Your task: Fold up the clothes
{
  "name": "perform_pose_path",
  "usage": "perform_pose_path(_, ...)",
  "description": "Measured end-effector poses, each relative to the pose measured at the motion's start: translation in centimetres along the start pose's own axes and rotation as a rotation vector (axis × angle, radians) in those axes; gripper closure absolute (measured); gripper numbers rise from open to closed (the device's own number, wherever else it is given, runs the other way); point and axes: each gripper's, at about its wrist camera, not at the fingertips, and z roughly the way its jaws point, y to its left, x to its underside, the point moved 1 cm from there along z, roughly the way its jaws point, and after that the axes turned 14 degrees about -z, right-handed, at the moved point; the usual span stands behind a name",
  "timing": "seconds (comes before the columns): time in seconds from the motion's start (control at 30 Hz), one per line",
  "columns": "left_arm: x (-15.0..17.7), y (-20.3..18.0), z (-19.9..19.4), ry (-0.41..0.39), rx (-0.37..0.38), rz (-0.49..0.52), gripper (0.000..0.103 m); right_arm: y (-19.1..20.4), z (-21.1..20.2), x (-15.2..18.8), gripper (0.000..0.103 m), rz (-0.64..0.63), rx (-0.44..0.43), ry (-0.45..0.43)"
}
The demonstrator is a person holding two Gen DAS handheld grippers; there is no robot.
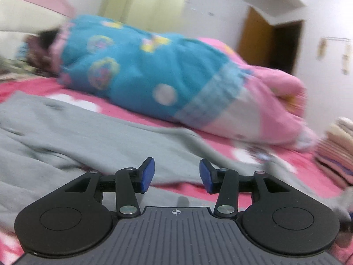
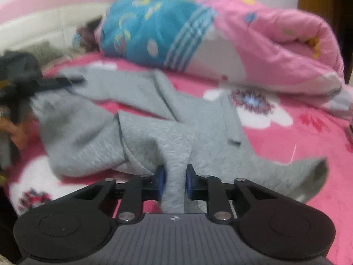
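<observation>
Left gripper (image 1: pixel 176 176): jaws apart, holding nothing, hovering over the near edge of the grey garment (image 1: pixel 66 132).
Grey garment (image 2: pixel 143 121): sprawled and creased on the pink bedsheet (image 2: pixel 297 143), partly bunched, one end trailing right.
Right gripper (image 2: pixel 175 181): clamped on a pinched ridge of the grey cloth.
Rolled quilt (image 2: pixel 242 39): behind, well apart.
Progress: judged unfinished; no neat fold shows, and flattening and folding remain.
</observation>
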Motion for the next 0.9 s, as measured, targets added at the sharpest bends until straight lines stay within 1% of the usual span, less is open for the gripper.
perform_pose_path(0.07,0.6,-1.2,0.3,0.038,0.066,0.013,0.058,1.5,-2.3,-0.4,0.083,-0.009,-0.047,-0.046)
perform_pose_path(0.1,1.0,-1.8,0.5,0.057,0.088,0.023,0.058,2.1,-3.0,-0.3,0.083,-0.004,-0.080,-0.055)
perform_pose_path(0.13,1.6,-2.3,0.8,0.078,0.092,0.041,0.057,2.7,-3.6,-0.2,0.083,0.000,-0.114,-0.062)
perform_pose_path(0.2,2.9,-3.2,1.4,0.120,0.101,0.077,0.054,4.2,-3.5,0.7,0.083,-0.009,-0.182,-0.043)
perform_pose_path(0.23,3.6,-3.7,1.8,0.141,0.105,0.095,0.053,4.9,-2.9,1.3,0.083,-0.015,-0.204,-0.018)
perform_pose_path(0.3,4.9,-4.7,2.4,0.183,0.113,0.131,0.053,5.9,-1.7,2.3,0.074,-0.031,-0.222,0.046)
perform_pose_path(0.33,5.5,-5.2,2.7,0.204,0.117,0.149,0.053,6.0,-1.8,2.3,0.067,-0.048,-0.223,0.053)
perform_pose_path(0.37,6.0,-5.5,3.0,0.222,0.118,0.161,0.053,5.9,-2.2,1.9,0.058,-0.070,-0.231,0.055)
perform_pose_path(0.4,6.1,-5.3,3.3,0.234,0.111,0.155,0.053,5.6,-2.9,1.5,0.054,-0.084,-0.234,0.048)
perform_pose_path(0.43,6.1,-5.0,3.6,0.244,0.108,0.145,0.053,5.1,-3.6,1.1,0.041,-0.094,-0.240,0.037)
perform_pose_path(0.47,5.9,-4.7,3.7,0.253,0.113,0.126,0.053,4.1,-4.5,0.5,0.032,-0.075,-0.259,0.003)
perform_pose_path(0.53,5.8,-4.3,4.0,0.266,0.114,0.098,0.053,2.1,-6.0,-0.5,0.026,-0.032,-0.297,-0.063)
perform_pose_path(0.57,5.7,-4.1,4.2,0.273,0.114,0.084,0.053,0.5,-6.2,-0.9,0.022,0.029,-0.309,-0.095)
perform_pose_path(0.63,5.7,-4.0,4.4,0.280,0.111,0.074,0.053,-2.5,-5.4,-1.4,0.020,0.166,-0.285,-0.134)
perform_pose_path(0.67,5.8,-4.0,4.4,0.280,0.110,0.075,0.053,-4.3,-4.2,-1.4,0.020,0.245,-0.256,-0.132)
perform_pose_path(0.73,5.9,-4.0,4.3,0.280,0.112,0.074,0.053,-7.6,-1.1,-0.9,0.020,0.395,-0.216,-0.098)
perform_pose_path(0.8,5.8,-4.0,4.3,0.281,0.114,0.069,0.053,-10.6,2.2,0.4,0.027,0.553,-0.207,-0.032)
perform_pose_path(0.87,5.8,-4.0,4.3,0.282,0.116,0.065,0.053,-13.1,5.4,1.9,0.038,0.706,-0.206,0.038)
perform_pose_path(0.9,5.8,-4.0,4.3,0.283,0.117,0.064,0.053,-14.0,6.4,2.6,0.041,0.753,-0.209,0.054)
